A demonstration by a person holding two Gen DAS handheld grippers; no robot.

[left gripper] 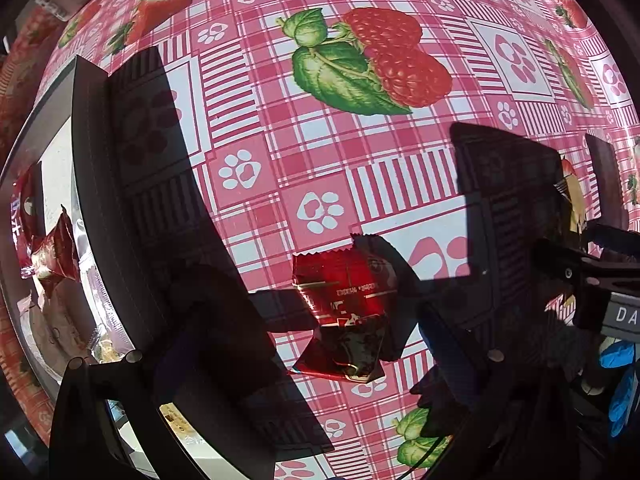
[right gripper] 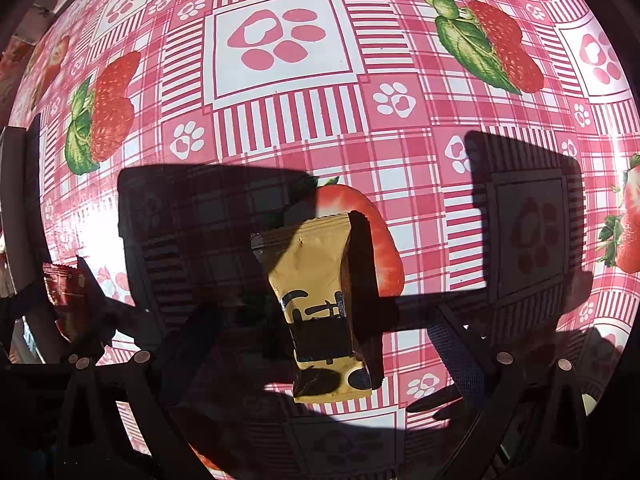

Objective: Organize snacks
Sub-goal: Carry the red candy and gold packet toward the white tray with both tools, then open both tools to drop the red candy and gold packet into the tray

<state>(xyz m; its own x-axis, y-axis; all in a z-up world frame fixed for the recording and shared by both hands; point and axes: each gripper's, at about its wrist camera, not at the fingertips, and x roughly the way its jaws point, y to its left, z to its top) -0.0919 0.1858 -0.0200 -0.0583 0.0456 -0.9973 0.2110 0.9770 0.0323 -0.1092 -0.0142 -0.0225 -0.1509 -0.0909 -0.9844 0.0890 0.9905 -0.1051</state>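
Observation:
A red snack packet (left gripper: pixel 346 312) lies on the strawberry tablecloth between the fingers of my open left gripper (left gripper: pixel 352 320); the jaws stand wide on either side of it. It shows small at the left edge of the right wrist view (right gripper: pixel 66 292). A gold snack packet (right gripper: pixel 320 304) lies on the cloth between the fingers of my open right gripper (right gripper: pixel 324 340). Its edge shows at the right of the left wrist view (left gripper: pixel 576 204). Whether either gripper touches its packet I cannot tell.
A dark-rimmed tray (left gripper: pixel 86 184) at the left holds several red snack packets (left gripper: pixel 56 256). The right gripper's body and a blue glove (left gripper: pixel 620 384) are at the right. The pink checked cloth (right gripper: pixel 288 128) stretches ahead.

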